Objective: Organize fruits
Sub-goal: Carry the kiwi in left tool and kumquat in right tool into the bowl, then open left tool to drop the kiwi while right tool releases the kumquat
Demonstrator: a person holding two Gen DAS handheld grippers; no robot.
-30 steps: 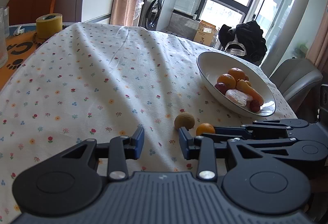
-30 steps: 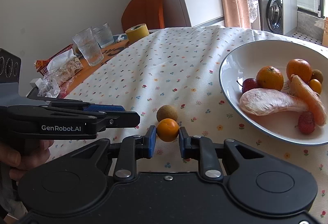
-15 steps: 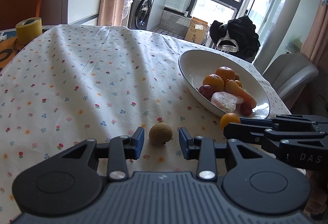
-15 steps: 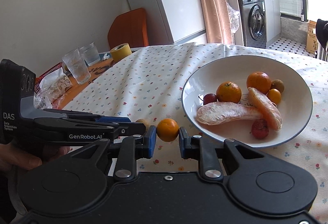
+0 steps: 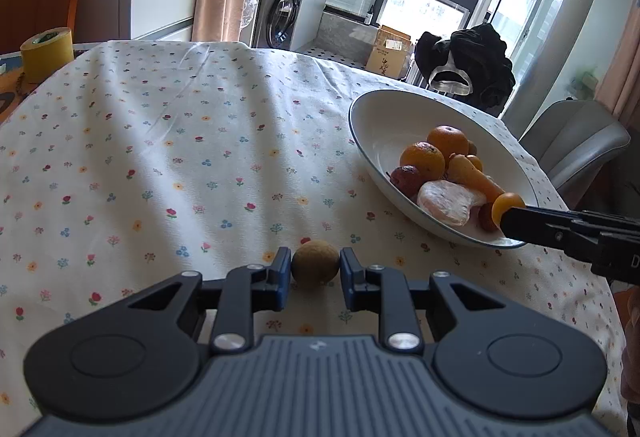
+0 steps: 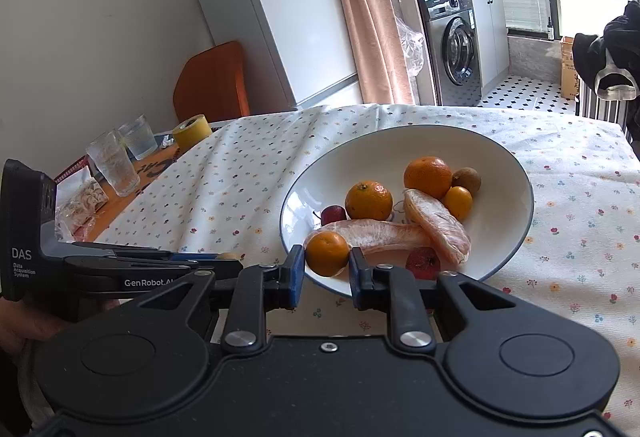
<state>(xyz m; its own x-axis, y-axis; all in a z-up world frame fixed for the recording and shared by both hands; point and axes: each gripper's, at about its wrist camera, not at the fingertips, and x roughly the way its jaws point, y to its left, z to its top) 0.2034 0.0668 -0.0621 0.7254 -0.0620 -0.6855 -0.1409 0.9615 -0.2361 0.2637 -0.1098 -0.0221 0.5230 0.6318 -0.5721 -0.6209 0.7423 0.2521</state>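
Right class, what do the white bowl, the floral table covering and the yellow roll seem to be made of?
White round bowl: probably glazed ceramic, going by its glossy sheen and thin dark rim. Floral tablecloth: woven fabric, matte, with soft creases. Yellow tape roll: looks like paper or plastic tape, with a hollow core.

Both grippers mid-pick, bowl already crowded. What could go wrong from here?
1. The right gripper holds the small orange over the bowl rim; released there, it might roll out or knock the red fruit.
2. The left gripper only brackets the round brown fruit on the tablecloth; an off-centre close could squirt it away.
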